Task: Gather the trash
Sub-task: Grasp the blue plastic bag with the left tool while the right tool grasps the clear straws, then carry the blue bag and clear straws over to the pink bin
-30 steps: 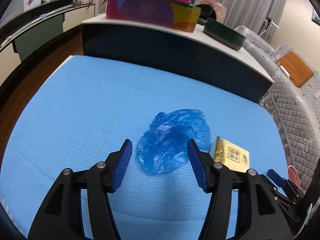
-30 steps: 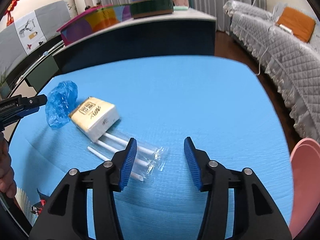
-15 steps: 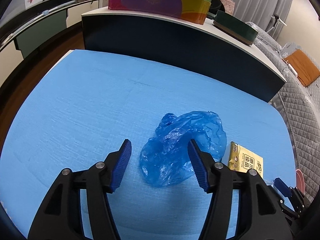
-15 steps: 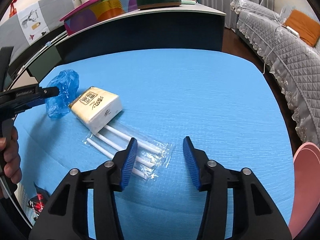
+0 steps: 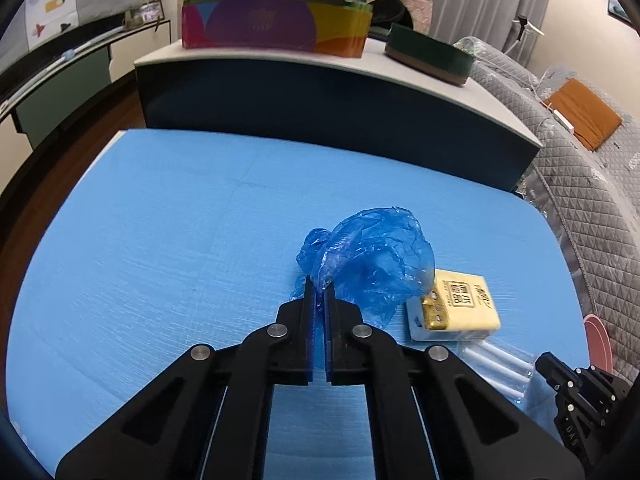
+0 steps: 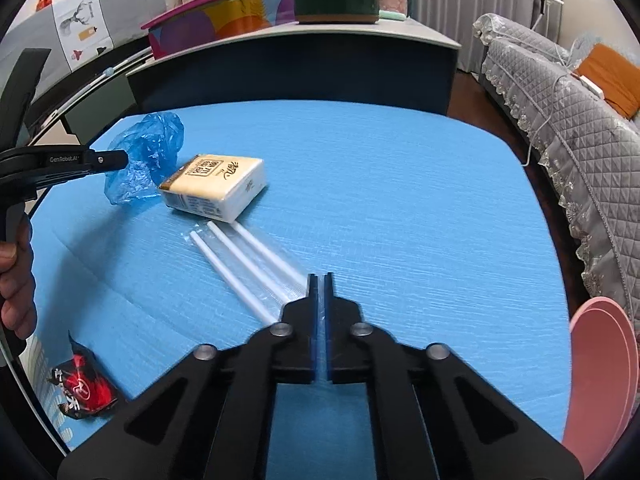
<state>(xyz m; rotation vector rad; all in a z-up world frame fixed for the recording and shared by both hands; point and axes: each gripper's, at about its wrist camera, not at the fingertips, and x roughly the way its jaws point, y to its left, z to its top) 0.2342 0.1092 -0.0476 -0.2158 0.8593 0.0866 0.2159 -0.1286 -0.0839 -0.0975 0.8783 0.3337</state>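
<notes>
On the far left of the right wrist view, a hand (image 6: 16,280) holds the left gripper (image 5: 319,286), whose jaws have just closed and now pinch a fold of the crumpled blue bag (image 5: 372,264) between them. The bag rests on the blue surface (image 5: 168,240), its right edge touching a yellow tissue pack (image 5: 456,306). Just right of and nearer than the pack lies a clear sleeve (image 6: 256,264) with 3 white straws inside, its far end against the pack's near edge. The right gripper (image 6: 320,280) has just closed too; its jaws meet at the sleeve's near right end, and thin clear film shows between them, so they grip the sleeve. A red and black wrapper (image 6: 82,388) lies at the surface's near left edge in the right wrist view. A pink bin (image 6: 600,368) stands off the surface's right edge.
</notes>
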